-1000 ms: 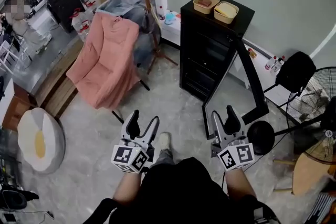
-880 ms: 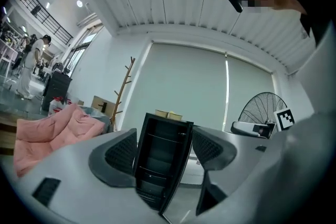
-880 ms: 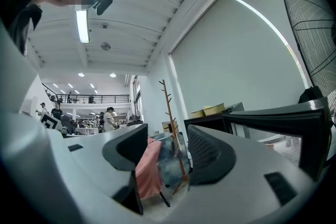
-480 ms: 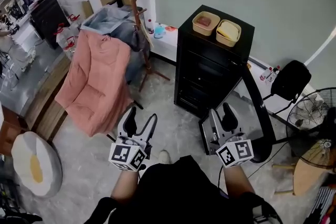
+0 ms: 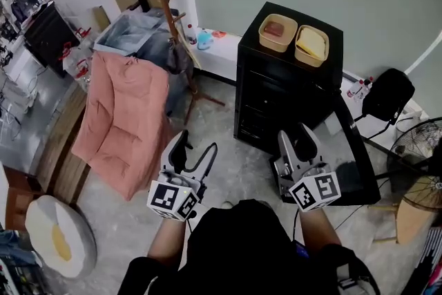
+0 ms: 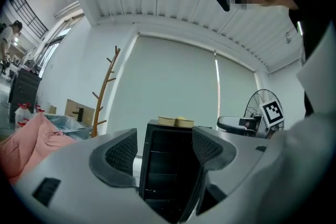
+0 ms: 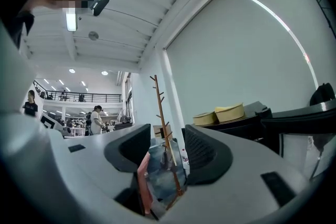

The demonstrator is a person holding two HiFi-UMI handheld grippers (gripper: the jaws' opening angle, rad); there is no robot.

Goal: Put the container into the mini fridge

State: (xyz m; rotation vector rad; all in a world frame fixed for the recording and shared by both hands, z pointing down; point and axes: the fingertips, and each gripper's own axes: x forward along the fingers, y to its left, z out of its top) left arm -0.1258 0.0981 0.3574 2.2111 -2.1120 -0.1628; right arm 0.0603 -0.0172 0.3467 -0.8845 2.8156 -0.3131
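Two grippers in play, both empty. Left gripper (image 5: 195,146): jaws spread wide, nothing between the pads; straight through the gap sits the mini fridge (image 6: 168,165), dead ahead and well apart. Right gripper (image 5: 297,141): jaws part open, have just been closing, nothing between them either; its own view lines up on the coat rack (image 7: 167,139) and a pink garment (image 7: 143,182) far ahead, with the fridge off to its right. Neither container is in the fridge: both sit side by side on the fridge top, ahead of and higher than both grippers, well apart from them. The tan container (image 5: 278,32), reddish in the centre, lies ahead between the two grippers; the yellow-topped container (image 5: 312,45) is just to its right, more in line with the right gripper; can't tell if the two touch. Fridge door (image 5: 359,169) is swung open and stands just right of the right gripper. Dark shelves show inside, contents unreadable. In the head view the pink garment hangs left of and ahead of the left gripper, coat rack beyond it. Floor fan (image 5: 414,141) sits well right of the right gripper, past the door. Both grippers point roughly level.
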